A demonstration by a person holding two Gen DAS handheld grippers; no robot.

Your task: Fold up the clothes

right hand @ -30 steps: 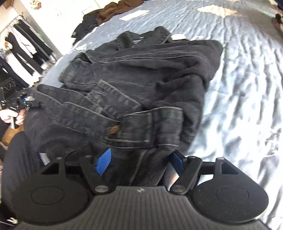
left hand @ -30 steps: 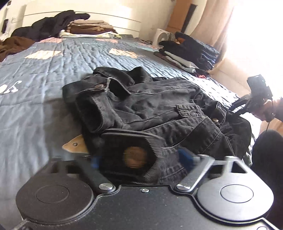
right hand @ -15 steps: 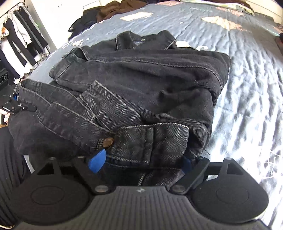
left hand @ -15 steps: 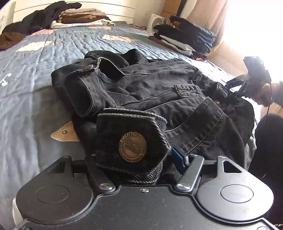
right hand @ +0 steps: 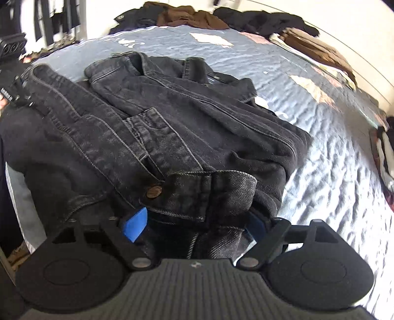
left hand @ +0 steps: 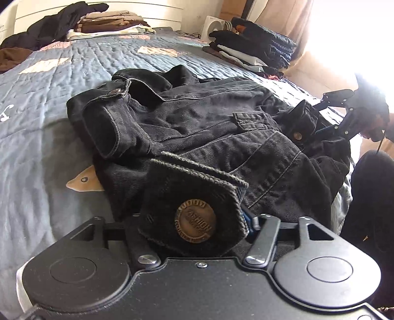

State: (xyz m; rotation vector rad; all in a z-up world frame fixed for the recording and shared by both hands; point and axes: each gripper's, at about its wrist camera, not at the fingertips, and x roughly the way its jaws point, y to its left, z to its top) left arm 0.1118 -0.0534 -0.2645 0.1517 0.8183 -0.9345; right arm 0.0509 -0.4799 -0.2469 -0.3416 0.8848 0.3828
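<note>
Both hand-held gripper [left hand: 194, 221] fingertips under denim jacket [left hand: 197, 123]

Black denim jacket [left hand: 197, 128] lies partly folded on the bed (brass buttons showing).

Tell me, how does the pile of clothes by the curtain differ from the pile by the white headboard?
The pile by the curtain is mostly dark blue and black, with a white layer; the pile by the headboard is mostly brown and tan. A loose black garment lies against the headboard pile only. Both are folded stacks at the bed's edges.
</note>
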